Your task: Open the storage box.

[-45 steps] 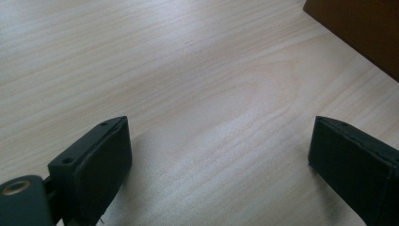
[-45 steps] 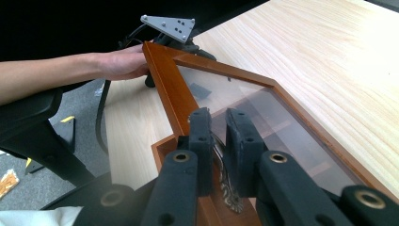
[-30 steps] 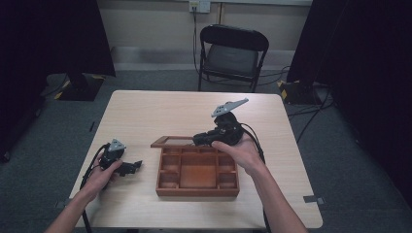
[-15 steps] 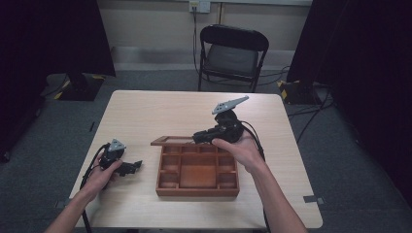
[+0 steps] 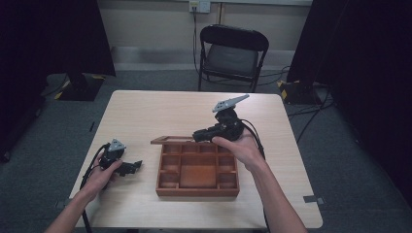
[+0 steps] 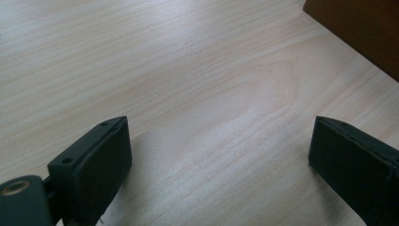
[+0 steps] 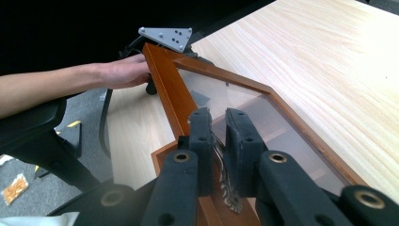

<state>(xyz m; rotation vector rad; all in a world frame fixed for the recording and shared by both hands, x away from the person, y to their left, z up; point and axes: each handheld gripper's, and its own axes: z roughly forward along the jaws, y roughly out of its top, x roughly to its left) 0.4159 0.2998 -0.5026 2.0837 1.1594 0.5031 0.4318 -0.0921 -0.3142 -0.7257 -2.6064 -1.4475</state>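
Nearest the person, left tongs (image 5: 137, 166) lie low on the pale wood-grain tabletop (image 5: 145, 116) in the left hand (image 5: 104, 172), jaws spread wide with bare tabletop between them in the left gripper view (image 6: 219, 155), nothing held; a corner of the brown wooden box side shows at top right of that view. Just right of them in the high view sits the reddish-brown wooden compartment tray box (image 5: 197, 170), square, small cells round a larger middle well, resting flat near the tabletop centre toward the front edge. At its far edge the wood-framed clear-pane lid (image 5: 171, 140) stands raised, hinged along the back of the box. Right tongs (image 5: 198, 135), held by the right hand (image 5: 241, 145), are clamped narrow on the lid's frame; in the right gripper view (image 7: 218, 141) the two black jaws stand close together on the frame edge beside a small ornate metal clasp (image 7: 231, 200), the clear pane (image 7: 244, 113) stretching away beyond. Grey three-cornered plate tops the right tongs. Farther back, a black folding chair (image 5: 233, 53) on grey floor behind the tabletop
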